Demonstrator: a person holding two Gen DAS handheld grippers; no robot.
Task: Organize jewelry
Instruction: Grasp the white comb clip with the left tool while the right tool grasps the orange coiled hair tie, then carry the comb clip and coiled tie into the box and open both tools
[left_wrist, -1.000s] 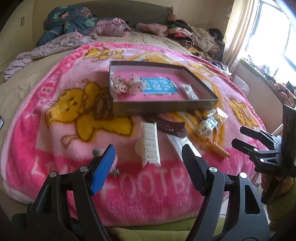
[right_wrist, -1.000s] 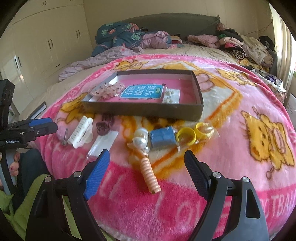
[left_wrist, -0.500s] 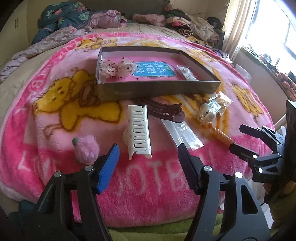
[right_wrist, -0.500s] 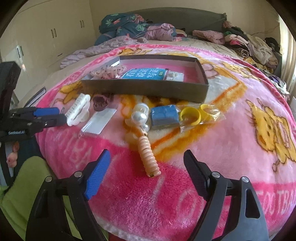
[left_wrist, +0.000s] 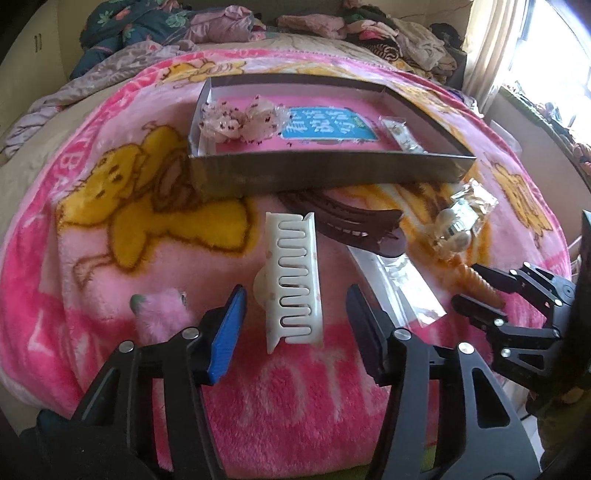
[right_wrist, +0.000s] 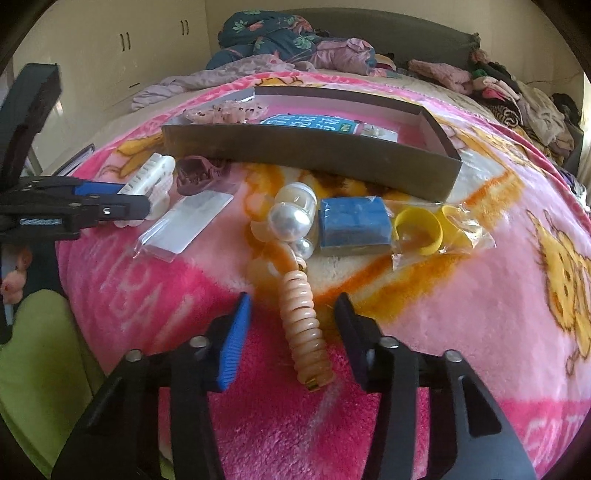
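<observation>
The blanket (left_wrist: 92, 258) is pink with yellow cartoon figures and pale lettering. The box (left_wrist: 325, 171) is dark outside, pink inside, holding a blue card (left_wrist: 325, 125) with white characters. White clip (left_wrist: 293, 280), brown clip (left_wrist: 354, 223), peach coil (right_wrist: 303, 325), pearly beads (right_wrist: 290, 221), blue block (right_wrist: 352, 225), yellow rings (right_wrist: 417, 230), pink pompom (left_wrist: 162, 312).

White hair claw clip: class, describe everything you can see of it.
The white hair claw clip looks like glossy plastic, with long interlocking teeth closed together and a rounded hinge bulge on its left side. It lies lengthwise on the pink fleece blanket, in front of the box, between the left gripper jaws, which have just been closing without touching it yet.
</observation>
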